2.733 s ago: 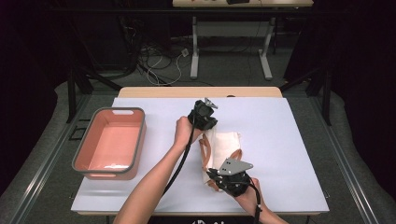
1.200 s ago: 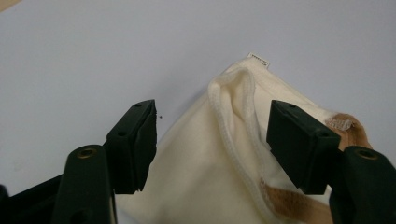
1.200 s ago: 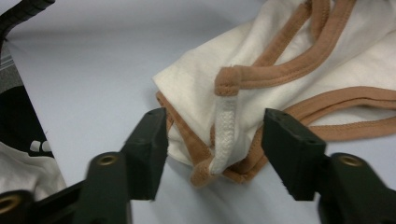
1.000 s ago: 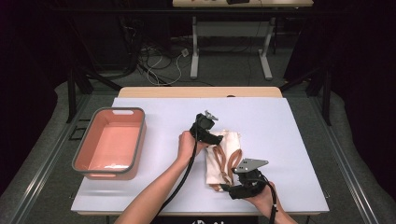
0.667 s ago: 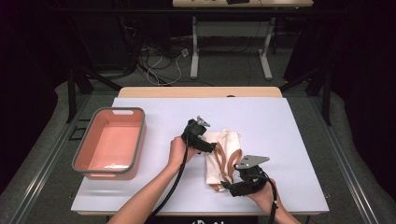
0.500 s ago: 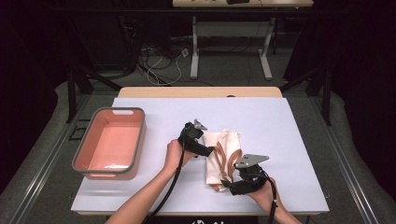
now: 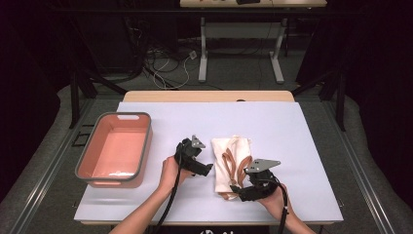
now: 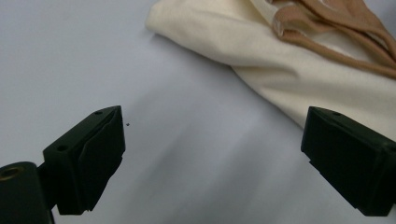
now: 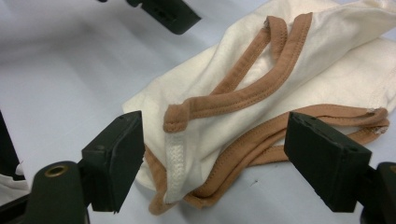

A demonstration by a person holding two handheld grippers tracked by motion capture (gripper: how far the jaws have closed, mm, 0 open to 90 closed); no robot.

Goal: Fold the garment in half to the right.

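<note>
High view, frame centre: the folded top (image 7: pixel 233 163) is flanked by wide-open left gripper (image 7: pixel 207 168) and right gripper (image 7: pixel 238 190); loose straps (image 9: pixel 261 88) could be snagged, undoing folds.

Cream cotton garment (image 7: pixel 233 163) with tan-brown binding straps (image 9: pixel 243 98), folded into a narrow bundle and lying flat on the white table surface (image 7: pixel 292 141). Positioned just beside the left gripper (image 7: pixel 207 169), off its outer jaw, not between the jaws. Near end placed directly ahead of the right gripper (image 7: pixel 235 189), partly between its spread jaws. Straps looped loosely across the top face; one strap end curled over at the near edge. Fabric wrinkled, edges uneven, trim stitching visible.
</note>
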